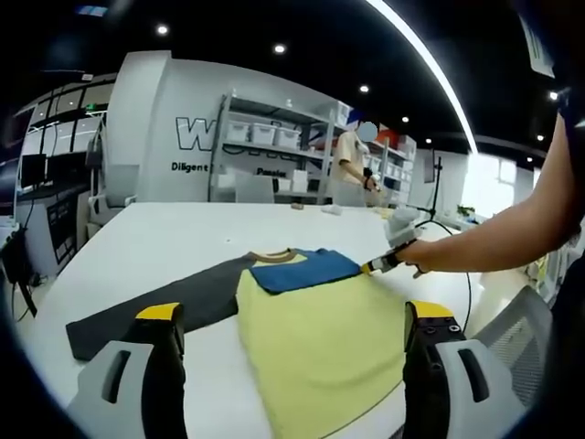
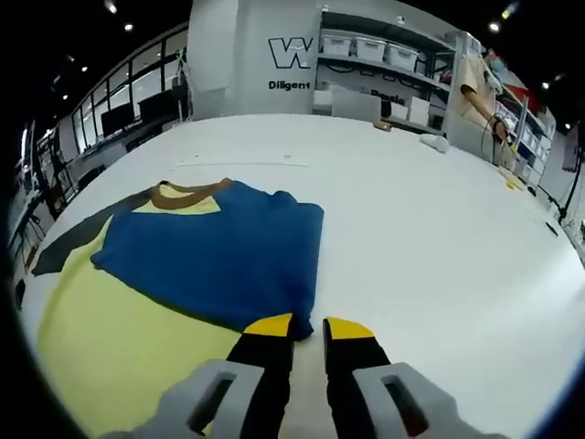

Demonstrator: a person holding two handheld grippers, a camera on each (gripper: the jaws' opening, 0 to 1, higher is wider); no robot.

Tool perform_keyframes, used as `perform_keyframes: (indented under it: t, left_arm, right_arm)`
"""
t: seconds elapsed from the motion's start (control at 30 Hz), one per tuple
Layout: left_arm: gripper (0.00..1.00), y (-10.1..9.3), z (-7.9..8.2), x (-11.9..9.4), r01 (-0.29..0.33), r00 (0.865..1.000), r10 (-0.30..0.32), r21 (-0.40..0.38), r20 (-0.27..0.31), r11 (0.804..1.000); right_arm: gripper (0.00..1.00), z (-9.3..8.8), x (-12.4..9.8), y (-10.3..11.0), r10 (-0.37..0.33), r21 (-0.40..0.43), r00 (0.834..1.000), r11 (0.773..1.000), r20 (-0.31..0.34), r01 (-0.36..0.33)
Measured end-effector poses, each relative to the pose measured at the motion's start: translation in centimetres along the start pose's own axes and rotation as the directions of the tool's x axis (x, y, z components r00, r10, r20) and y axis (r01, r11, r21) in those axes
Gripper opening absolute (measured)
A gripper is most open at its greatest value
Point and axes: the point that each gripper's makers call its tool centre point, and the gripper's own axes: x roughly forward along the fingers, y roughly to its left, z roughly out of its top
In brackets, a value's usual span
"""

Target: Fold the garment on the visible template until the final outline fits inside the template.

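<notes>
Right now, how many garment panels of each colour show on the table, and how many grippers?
Yellow panel: 1
Blue sleeve, folded over: 1
Dark grey sleeve, spread out: 1
Grippers, left gripper and right gripper: 2
Total: 5

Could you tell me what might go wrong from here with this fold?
1. The right gripper sits at the edge of the folded blue sleeve; pulling away carelessly could drag the fold open.
2. The dark grey sleeve lies stretched out across the white table, so the yellow T-shirt body probably stays too wide until that is folded too.
</notes>
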Motion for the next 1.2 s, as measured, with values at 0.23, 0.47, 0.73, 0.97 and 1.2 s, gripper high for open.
perform_keyframes:
  t: [0.23,0.47,0.73,0.97,1.2]
  left_arm:
    - [0.94,-0.2,0.0,0.1,0.011,1.0,-0.011,0.002,0.001,1.0]
    - [0.94,-0.5,0.0,0.1,0.022,1.0,-0.022,0.006,-0.002,1.0]
    - [0.94,-1.0,0.0,0.2,0.038,0.999,-0.038,0.009,-0.001,0.999]
    - [0.93,-1.3,0.0,0.1,0.049,0.999,-0.049,0.017,-0.005,0.999]
    - [0.92,-1.4,-0.1,0.2,0.056,0.998,-0.056,0.02,-0.007,0.998]
  right_arm:
    - [0.1,0.4,-2.8,-0.4,-0.013,0.012,0.998,1.0,0.06,0.012]
    - [0.19,1.2,-5.9,0.5,0.006,0.006,0.99,1.0,0.141,-0.007]
    - [0.47,2.3,-9.8,4.2,0.088,-0.092,0.969,0.993,0.229,-0.069]
    - [0.68,1.9,-13.1,8.9,0.152,-0.114,0.94,0.986,0.305,-0.123]
    - [0.68,-0.2,-16.3,12.7,0.187,-0.172,0.934,0.975,0.305,-0.139]
